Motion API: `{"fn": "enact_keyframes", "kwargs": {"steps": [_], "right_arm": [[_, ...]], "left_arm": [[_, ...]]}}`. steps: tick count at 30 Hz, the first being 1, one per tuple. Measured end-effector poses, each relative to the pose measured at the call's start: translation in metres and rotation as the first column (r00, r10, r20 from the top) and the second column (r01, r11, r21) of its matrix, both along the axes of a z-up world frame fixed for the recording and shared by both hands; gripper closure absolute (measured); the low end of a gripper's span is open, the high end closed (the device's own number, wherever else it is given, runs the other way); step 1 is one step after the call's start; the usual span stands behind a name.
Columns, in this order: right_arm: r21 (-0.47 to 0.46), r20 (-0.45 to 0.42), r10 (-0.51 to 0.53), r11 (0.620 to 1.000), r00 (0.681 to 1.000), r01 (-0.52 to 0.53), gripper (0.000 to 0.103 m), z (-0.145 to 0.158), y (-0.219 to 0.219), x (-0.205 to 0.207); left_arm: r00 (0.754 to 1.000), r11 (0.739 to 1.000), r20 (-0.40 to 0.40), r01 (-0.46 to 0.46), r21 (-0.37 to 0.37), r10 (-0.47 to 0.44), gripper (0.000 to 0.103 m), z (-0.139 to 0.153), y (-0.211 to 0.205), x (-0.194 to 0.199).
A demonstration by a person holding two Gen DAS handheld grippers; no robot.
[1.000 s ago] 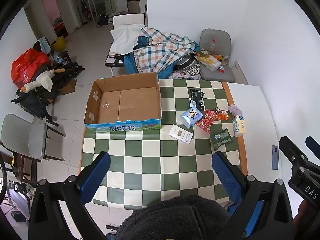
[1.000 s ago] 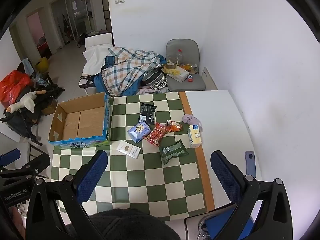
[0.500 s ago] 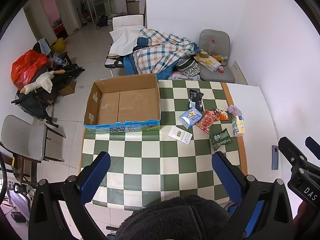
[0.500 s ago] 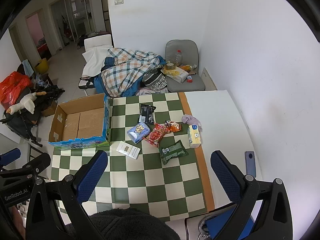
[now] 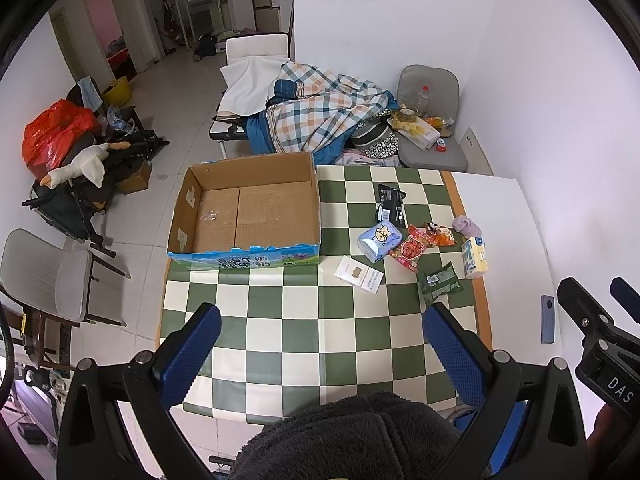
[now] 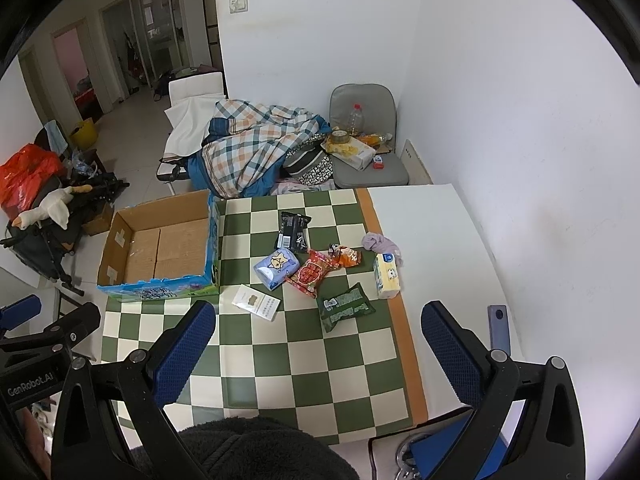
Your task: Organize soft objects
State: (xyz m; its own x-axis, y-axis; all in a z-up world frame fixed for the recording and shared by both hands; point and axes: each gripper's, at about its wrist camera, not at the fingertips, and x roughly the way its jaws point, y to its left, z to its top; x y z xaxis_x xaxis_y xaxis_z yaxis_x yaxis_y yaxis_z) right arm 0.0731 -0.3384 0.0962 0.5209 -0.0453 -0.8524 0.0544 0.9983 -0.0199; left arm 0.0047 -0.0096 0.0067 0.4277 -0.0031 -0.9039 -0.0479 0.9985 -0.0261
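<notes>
An empty cardboard box (image 5: 248, 216) (image 6: 160, 248) stands at the left of the checkered table (image 5: 320, 332) (image 6: 304, 352). Right of it lie soft packs: a black pouch (image 5: 390, 202), a blue tissue pack (image 5: 379, 240) (image 6: 277, 267), a red snack bag (image 5: 412, 249) (image 6: 312, 276), a green packet (image 5: 440, 282) (image 6: 346, 306), a yellow tissue pack (image 5: 475, 257) (image 6: 387, 275), a white pack (image 5: 359, 274) (image 6: 257, 303) and a purple cloth (image 5: 466, 226) (image 6: 380, 243). My left gripper (image 5: 320, 356) and right gripper (image 6: 318, 346) are both open and empty, high above the table's near edge.
A phone (image 5: 547, 319) (image 6: 499, 328) lies on the white table part at right. Behind the table are a plaid blanket pile (image 5: 320, 116) and a grey chair (image 5: 432, 140) with clutter. Another chair (image 5: 44, 276) stands left on the floor.
Both views have shifted slightly; the table and objects sit a little farther away. Nothing on the table has moved and both grippers stay open.
</notes>
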Motion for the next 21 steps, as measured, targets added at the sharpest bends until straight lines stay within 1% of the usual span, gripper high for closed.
{"fn": "enact_keyframes", "kwargs": {"steps": [21], "right_arm": [[0.000,0.006,0.003,1.000,1.000,-0.003,0.000,0.0034,0.0001,-0.0023]], "left_arm": [[1.000,1.000,0.010,-0.002,-0.004,0.002,0.000,0.0015,0.0024,0.0022]]}}
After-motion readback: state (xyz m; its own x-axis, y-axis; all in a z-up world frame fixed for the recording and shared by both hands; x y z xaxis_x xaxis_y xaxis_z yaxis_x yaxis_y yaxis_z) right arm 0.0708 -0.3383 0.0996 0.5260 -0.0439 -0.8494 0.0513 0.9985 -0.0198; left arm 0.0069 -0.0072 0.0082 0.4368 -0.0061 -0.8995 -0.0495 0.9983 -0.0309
